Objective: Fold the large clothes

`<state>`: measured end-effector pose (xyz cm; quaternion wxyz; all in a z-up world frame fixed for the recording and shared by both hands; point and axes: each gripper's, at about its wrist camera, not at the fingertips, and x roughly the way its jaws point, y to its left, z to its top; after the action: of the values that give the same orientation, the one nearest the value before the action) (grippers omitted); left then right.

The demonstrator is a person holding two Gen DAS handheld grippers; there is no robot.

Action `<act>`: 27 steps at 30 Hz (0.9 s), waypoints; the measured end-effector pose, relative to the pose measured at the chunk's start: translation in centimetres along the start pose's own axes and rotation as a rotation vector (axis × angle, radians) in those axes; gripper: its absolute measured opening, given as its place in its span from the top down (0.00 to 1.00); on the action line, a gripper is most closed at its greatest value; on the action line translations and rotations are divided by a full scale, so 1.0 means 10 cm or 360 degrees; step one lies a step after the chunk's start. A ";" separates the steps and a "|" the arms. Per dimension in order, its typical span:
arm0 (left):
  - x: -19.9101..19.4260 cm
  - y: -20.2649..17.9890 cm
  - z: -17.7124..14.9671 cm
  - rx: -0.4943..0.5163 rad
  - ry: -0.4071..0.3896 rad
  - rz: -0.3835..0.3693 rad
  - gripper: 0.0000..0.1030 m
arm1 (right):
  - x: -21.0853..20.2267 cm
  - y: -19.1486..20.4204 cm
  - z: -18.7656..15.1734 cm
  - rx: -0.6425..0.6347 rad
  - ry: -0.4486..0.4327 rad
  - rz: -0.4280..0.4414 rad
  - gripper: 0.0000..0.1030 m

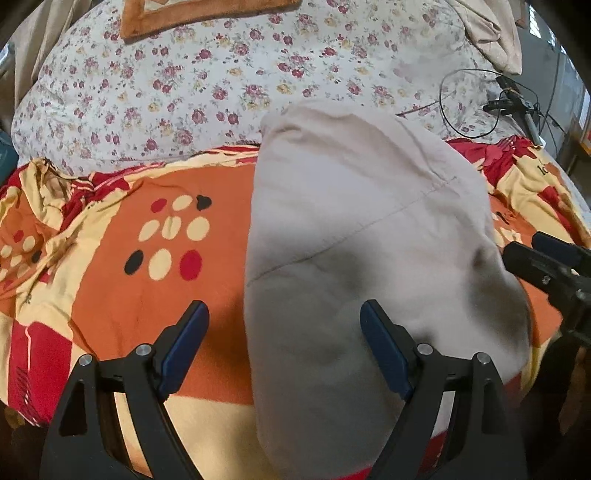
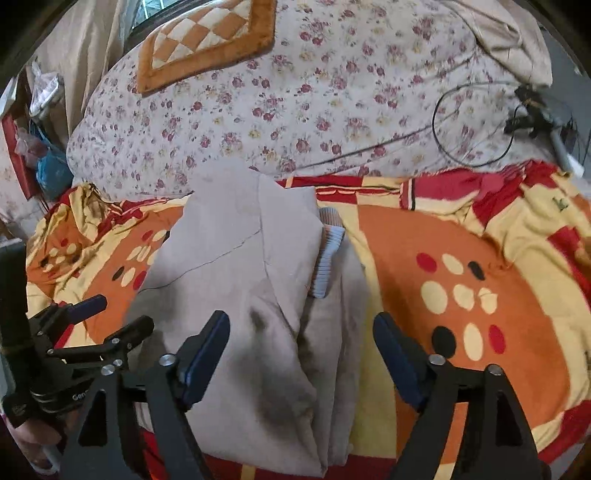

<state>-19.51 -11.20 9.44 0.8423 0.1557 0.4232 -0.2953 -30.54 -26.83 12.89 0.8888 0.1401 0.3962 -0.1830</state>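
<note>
A beige garment (image 1: 362, 229) lies folded into a long strip on the orange, red and cream bedspread (image 1: 155, 295). In the right wrist view the garment (image 2: 240, 288) shows a ribbed pale blue cuff (image 2: 328, 258) tucked into the fold. My left gripper (image 1: 284, 347) is open and empty, straddling the garment's left edge near its close end. My right gripper (image 2: 301, 354) is open and empty, hovering over the garment's near right part. Each gripper shows in the other's view: the right gripper (image 1: 546, 254) at the right edge, the left gripper (image 2: 110, 314) at the lower left.
A floral duvet (image 1: 221, 85) is bunched behind the bedspread, with an orange checked cushion (image 2: 207, 40) on it. A black cable loop and a small device (image 1: 506, 103) lie at the far right. Beige cloth (image 1: 491, 33) is piled at the top right.
</note>
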 end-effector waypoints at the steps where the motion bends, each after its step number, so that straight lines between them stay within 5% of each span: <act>1: -0.02 0.00 -0.01 -0.0008 -0.0006 0.0003 0.18 | -0.01 0.02 -0.01 -0.0008 -0.0004 -0.0014 0.20; 27: -0.21 0.15 -0.10 -0.0114 -0.0139 0.0096 0.18 | 0.03 0.24 -0.11 -0.0055 -0.0024 -0.0063 0.20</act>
<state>-20.15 -8.73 10.52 0.8736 0.1251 0.3914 -0.2609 -30.04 -24.32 12.18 0.8902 0.1156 0.3954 -0.1946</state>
